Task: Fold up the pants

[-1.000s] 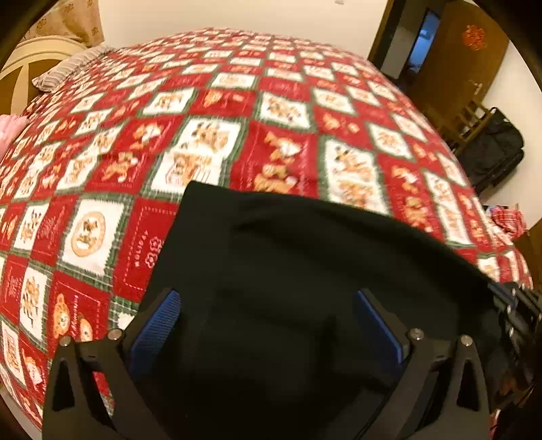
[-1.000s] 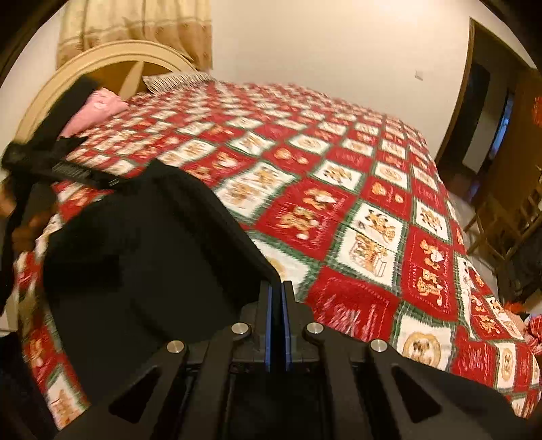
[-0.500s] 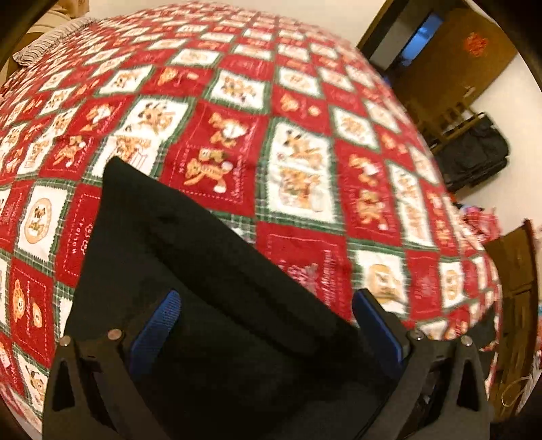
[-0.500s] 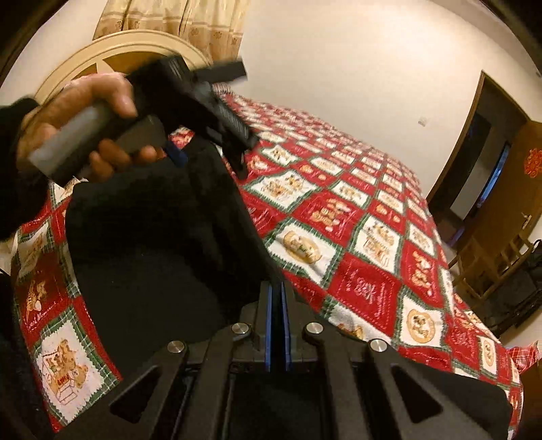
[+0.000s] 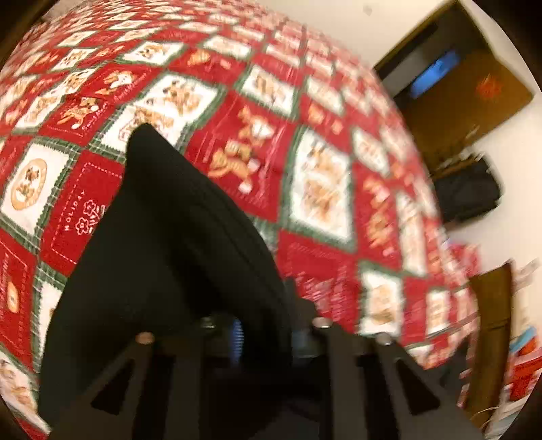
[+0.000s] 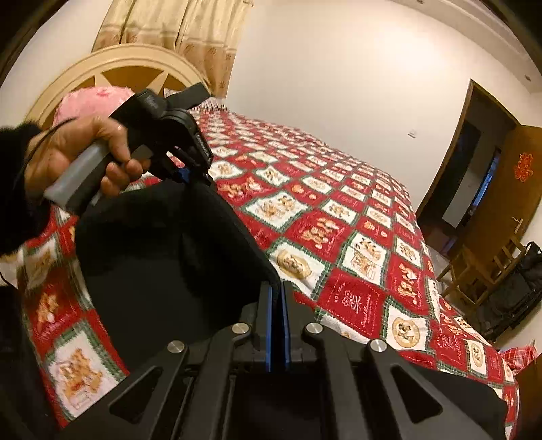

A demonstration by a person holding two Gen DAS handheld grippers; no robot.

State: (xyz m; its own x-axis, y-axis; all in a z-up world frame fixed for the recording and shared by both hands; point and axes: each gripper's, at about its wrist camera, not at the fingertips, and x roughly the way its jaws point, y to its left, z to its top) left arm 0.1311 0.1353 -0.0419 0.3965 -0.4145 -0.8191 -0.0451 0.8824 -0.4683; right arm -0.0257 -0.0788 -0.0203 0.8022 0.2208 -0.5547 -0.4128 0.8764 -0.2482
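Both the left gripper (image 6: 189, 176) and right gripper (image 6: 276, 314) are pinching the edge of the black fabric pants (image 6: 162, 250), lifting it above the red patchwork bedspread (image 6: 355, 257) for folding.

Home bedroom: quilted bed (image 6: 338, 243), headboard (image 6: 111, 67), curtains (image 6: 176, 30).
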